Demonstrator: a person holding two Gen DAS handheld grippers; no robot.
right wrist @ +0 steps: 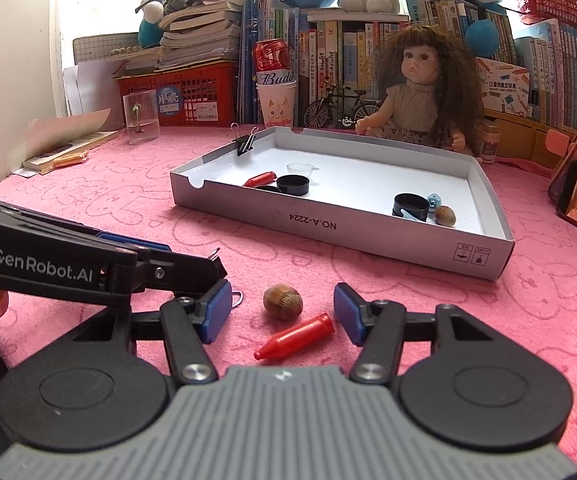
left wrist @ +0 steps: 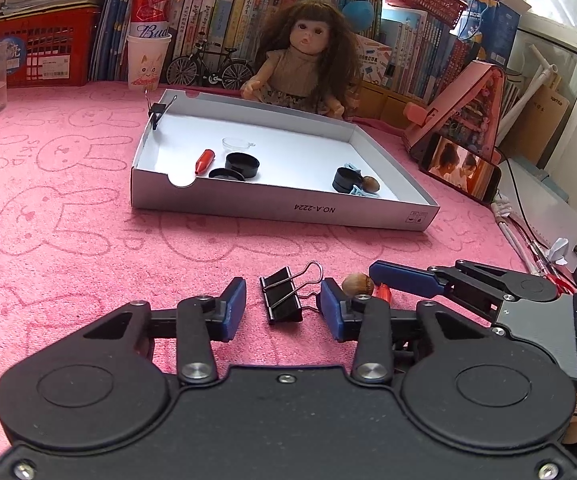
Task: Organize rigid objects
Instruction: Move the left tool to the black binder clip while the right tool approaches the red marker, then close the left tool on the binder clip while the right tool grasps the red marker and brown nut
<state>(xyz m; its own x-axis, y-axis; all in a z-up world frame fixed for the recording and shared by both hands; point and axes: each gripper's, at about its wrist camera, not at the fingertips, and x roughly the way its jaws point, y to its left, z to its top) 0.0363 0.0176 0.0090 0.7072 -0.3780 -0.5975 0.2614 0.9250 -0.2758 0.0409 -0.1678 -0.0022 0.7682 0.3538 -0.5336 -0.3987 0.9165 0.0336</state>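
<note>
Pink towel with bunny outlines covers the desk. 1 white cardboard tray sits mid-desk, front wall printed "NO.A-2224" upside down.

1 doll sits behind the tray, 1 phone playing video to its right. 1 red can reading "Bud..." stands in 1 cat-print paper cup. 1 model bicycle stands beside the cup.

Inside tray: 3 black caps – 2 on the left, 1 on the right; 1 clear dish; 1 red crayon; 1 acorn touching a blue clip. 1 binder clip is clamped on the left wall.

On the towel, near side of the tray: 1 loose binder clip, 1 loose acorn, 1 loose crayon.

Left gripper: jaws spread, loose binder clip between the pads, not touched. "GenRobot.AI" on its body in the right wrist view.

Right gripper: jaws spread, loose acorn and loose crayon between the pads, neither held.
</note>
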